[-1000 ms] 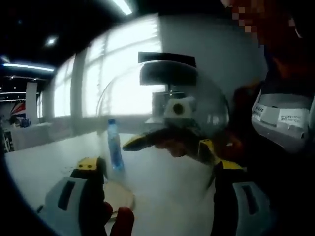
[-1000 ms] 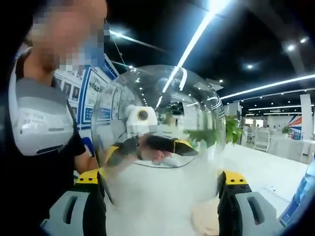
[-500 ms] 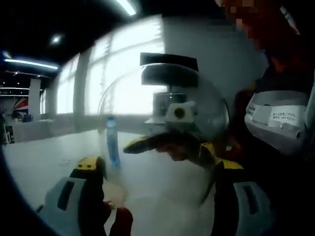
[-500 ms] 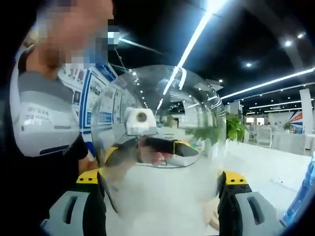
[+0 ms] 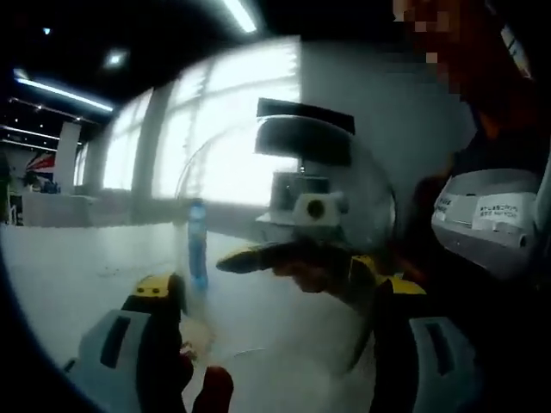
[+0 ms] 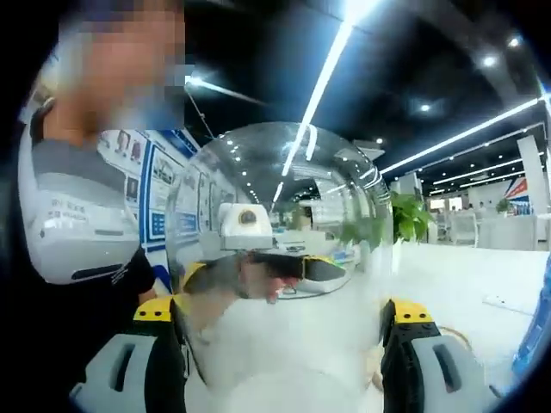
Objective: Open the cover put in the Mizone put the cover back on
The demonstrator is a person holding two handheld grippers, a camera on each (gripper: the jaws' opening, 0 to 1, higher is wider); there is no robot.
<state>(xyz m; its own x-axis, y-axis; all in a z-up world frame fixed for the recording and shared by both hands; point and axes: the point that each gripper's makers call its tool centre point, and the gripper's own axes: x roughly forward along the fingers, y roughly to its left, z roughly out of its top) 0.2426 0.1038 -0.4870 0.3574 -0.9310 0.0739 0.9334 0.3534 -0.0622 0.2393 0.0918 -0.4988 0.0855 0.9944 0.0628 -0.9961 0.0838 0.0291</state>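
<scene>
Though its label is unreadable — blue bottle (image 5: pixel 197 243) behind clear cover (image 6: pixel 280 258), clamped between 2 claws (image 5: pixel 277 297) (image 6: pixel 284 323).

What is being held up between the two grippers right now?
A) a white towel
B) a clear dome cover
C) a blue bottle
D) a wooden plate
B: a clear dome cover spans the gap between the right gripper's fingers, while the blue bottle stands apart on the table.
</scene>
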